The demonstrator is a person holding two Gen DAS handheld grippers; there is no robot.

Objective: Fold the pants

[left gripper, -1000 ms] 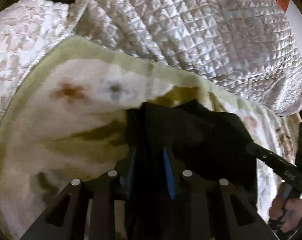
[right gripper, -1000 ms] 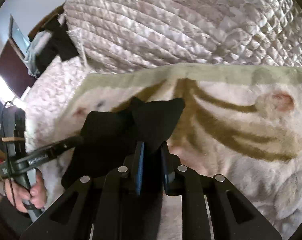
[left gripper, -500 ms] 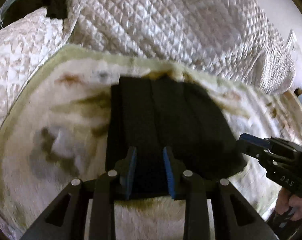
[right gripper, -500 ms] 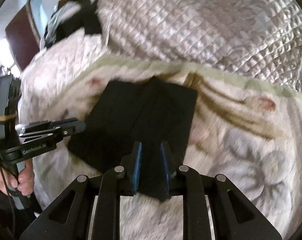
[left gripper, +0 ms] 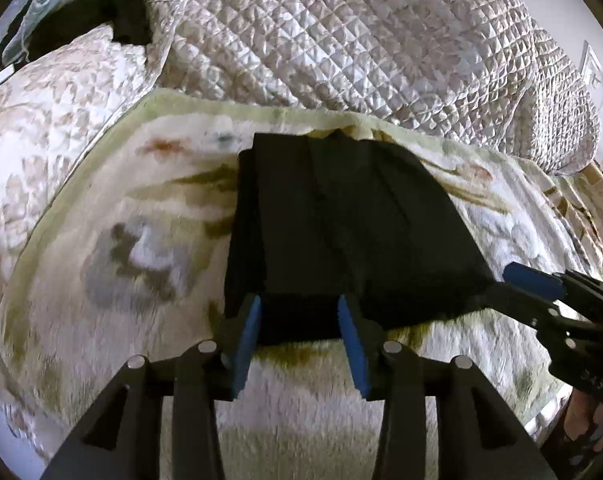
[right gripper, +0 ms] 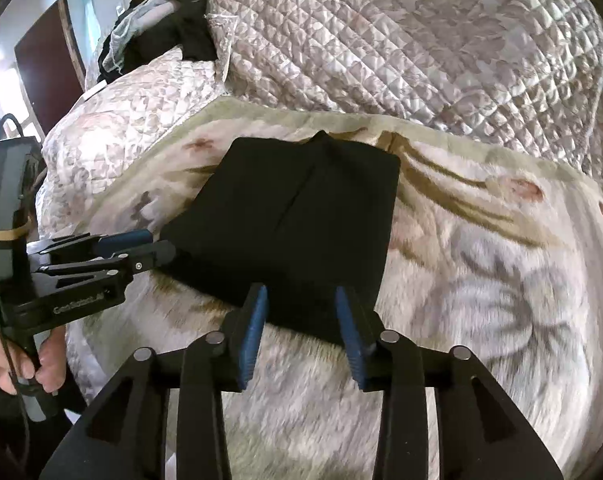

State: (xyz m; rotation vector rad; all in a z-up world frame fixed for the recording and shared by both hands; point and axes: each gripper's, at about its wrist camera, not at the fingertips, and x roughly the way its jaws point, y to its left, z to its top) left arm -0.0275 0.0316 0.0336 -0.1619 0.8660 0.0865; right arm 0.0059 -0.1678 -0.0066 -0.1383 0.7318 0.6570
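The black pants [left gripper: 349,224] lie folded into a flat rectangle on the fleece blanket [left gripper: 113,248]; they also show in the right wrist view [right gripper: 301,220]. My left gripper [left gripper: 299,316] is open, its blue pads on either side of the near left edge of the pants, holding nothing. My right gripper [right gripper: 299,310] is open at the near right edge of the pants, empty. Each gripper shows in the other's view: the right one at the pants' right corner [left gripper: 541,284], the left one at the left corner [right gripper: 141,246].
The cream floral fleece blanket [right gripper: 481,264] covers the bed. A bulky quilted comforter [left gripper: 361,40] is heaped behind it, also in the right wrist view [right gripper: 401,40]. Dark clothes [right gripper: 173,32] lie piled at the back left. A hand [right gripper: 9,364] holds the left gripper's handle.
Both grippers carried the pants' edge toward me, laid it down flat, then opened and let go. The pants went from a lifted bunch to a flat folded rectangle.
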